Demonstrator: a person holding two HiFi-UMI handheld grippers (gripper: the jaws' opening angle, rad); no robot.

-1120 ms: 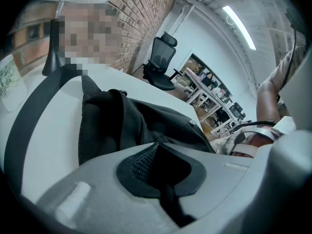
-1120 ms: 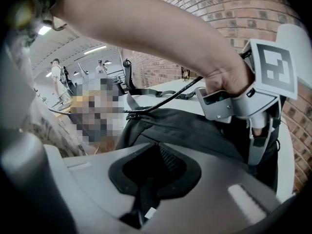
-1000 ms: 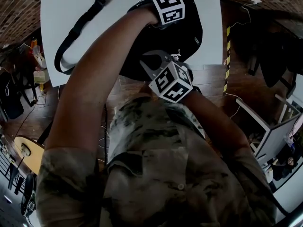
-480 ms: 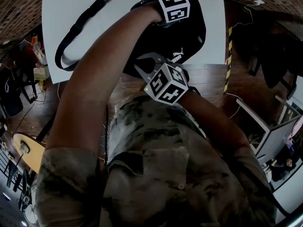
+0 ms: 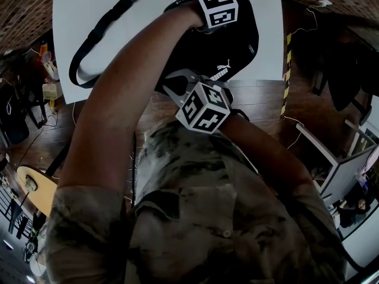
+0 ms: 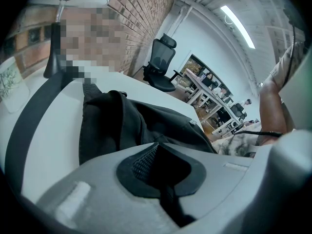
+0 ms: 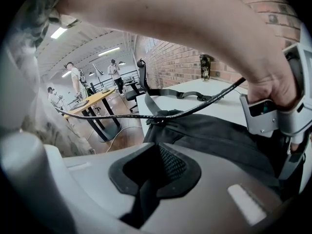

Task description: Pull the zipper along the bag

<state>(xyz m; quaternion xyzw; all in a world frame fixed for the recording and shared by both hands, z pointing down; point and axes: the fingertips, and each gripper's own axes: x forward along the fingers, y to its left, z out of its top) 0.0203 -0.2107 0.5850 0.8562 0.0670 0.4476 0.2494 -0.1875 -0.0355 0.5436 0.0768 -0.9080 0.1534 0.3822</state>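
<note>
Right tool [image 5: 179,83] first, in the head view: its grey jaws point at the near edge of the black bag [image 5: 234,46], just left of the white logo [image 5: 222,73], at frame centre. Over the last second its marker cube has slid toward the lower left while that edge of the bag came further into sight. I read this as a pull under way along the bag's near side, though the zipper itself does not show here. The left tool [image 5: 216,5] sits at the top of the frame on the far part of the bag and has barely moved, so it looks like the anchor. The bag lies on the white surface [image 5: 77,5], its near edge hanging over the wooden floor [image 5: 269,99], and its strap [image 5: 95,37] loops off to the upper left.

In the left gripper view, the left tool's jaws stand together, pads meeting at lower centre. Dark bag fabric rises right up to them, but I cannot tell whether any of it is nipped.

In the right gripper view, the right tool's jaws are fully together too. The bag spreads across the middle right, just past the pads, and a thin black cable [image 7: 195,108] crosses above it. Whether a slim zipper tab is caught between the pads cannot be made out. If it is not, the sideways move gains nothing.
</note>
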